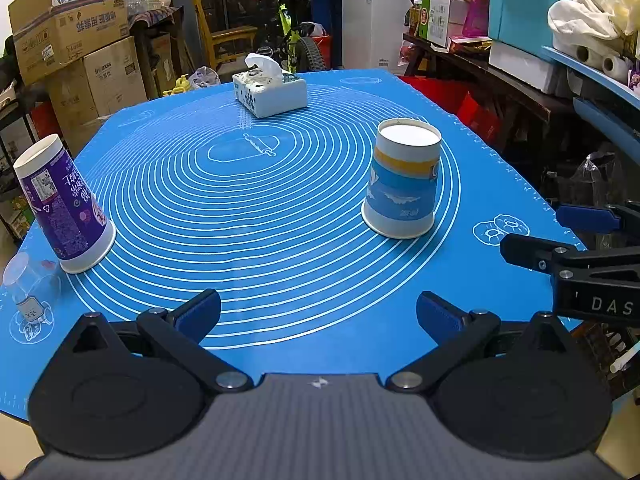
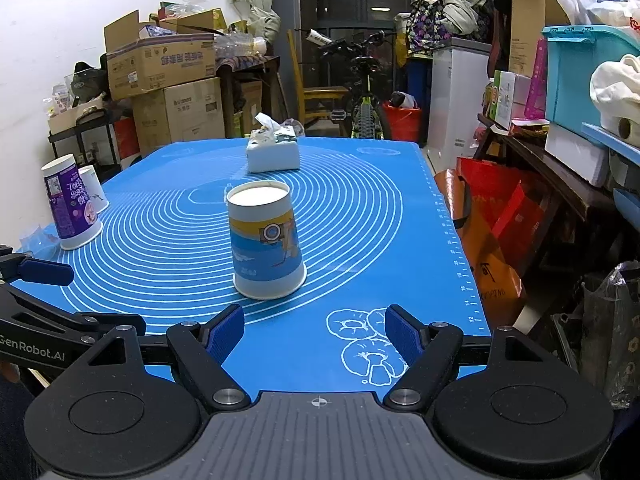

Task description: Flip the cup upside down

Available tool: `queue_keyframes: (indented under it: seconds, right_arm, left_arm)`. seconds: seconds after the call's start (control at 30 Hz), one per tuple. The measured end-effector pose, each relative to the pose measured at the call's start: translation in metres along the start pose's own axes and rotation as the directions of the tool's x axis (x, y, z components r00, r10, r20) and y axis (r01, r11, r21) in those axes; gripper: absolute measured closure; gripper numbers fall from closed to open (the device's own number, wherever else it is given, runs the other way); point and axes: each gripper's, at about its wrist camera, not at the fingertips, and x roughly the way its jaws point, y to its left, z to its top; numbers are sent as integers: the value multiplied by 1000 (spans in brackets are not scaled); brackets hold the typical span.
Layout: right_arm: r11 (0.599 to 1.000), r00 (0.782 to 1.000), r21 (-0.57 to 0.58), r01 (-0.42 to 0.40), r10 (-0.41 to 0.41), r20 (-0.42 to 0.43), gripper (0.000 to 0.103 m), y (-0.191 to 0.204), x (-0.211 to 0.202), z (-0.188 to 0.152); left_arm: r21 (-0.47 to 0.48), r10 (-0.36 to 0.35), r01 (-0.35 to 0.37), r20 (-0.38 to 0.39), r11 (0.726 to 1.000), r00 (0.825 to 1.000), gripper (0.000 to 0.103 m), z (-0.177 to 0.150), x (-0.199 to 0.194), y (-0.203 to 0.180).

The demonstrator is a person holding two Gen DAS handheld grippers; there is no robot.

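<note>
Blue silicone baking mat point(image 1: 280, 208) with white rings covers the table. On it, right of the middle, a blue-and-white paper cup point(image 1: 402, 178) stands upside down, its wide mouth flat on the mat and its white base up. From the right wrist camera the same cup sits just ahead of the right gripper point(image 2: 315, 332), whose blue-padded fingers are spread wide apart with nothing between them, near the doughnut drawings point(image 2: 362, 344) at the mat's near right edge. The left gripper point(image 1: 319, 314) is low over the near edge of the mat, its fingers likewise apart and holding nothing, well apart from the cup. At the left edge a purple paper cup point(image 1: 64, 204) also stands mouth down, with a clear plastic cup point(image 1: 28, 284) near it. A white tissue box point(image 1: 270, 90) sits at the far end.
</note>
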Motion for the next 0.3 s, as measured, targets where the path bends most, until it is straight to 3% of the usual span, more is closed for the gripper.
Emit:
queue_keyframes:
  seconds: [0.3]
  right_arm:
    - [1000,1000,3,0,0,-1,22,-1,0,0]
  left_arm:
    - [-3,4,-4,-3,1000,1000,0,0,1,0]
